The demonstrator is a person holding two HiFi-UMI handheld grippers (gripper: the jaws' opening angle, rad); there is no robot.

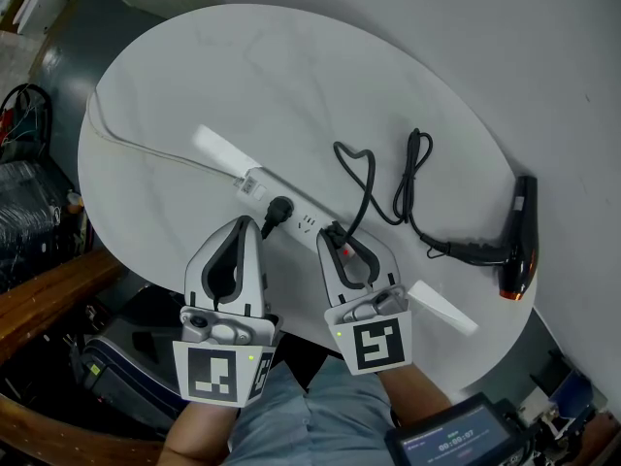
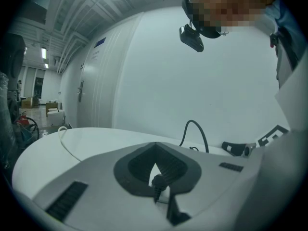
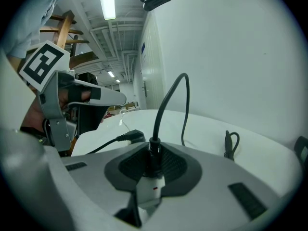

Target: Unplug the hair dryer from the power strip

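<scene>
On the tabletop [image 1: 291, 76], left to right: left gripper [image 1: 248, 225], jaws drawn together, tip beside the power strip [image 1: 225, 153]; right gripper [image 1: 340, 241], clamped on the hair dryer plug [image 3: 154, 155], which stands upright in the strip, so the pull is probably straight up; hair dryer [image 1: 521, 241] far right.

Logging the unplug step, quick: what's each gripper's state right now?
Left gripper: jaws shut, nothing clearly held.
Right gripper: shut on the dryer plug.

White wall [image 2: 168, 81]; ceiling striplight [image 3: 107, 4]; perhaps wooden bench [image 1: 39, 289].
</scene>
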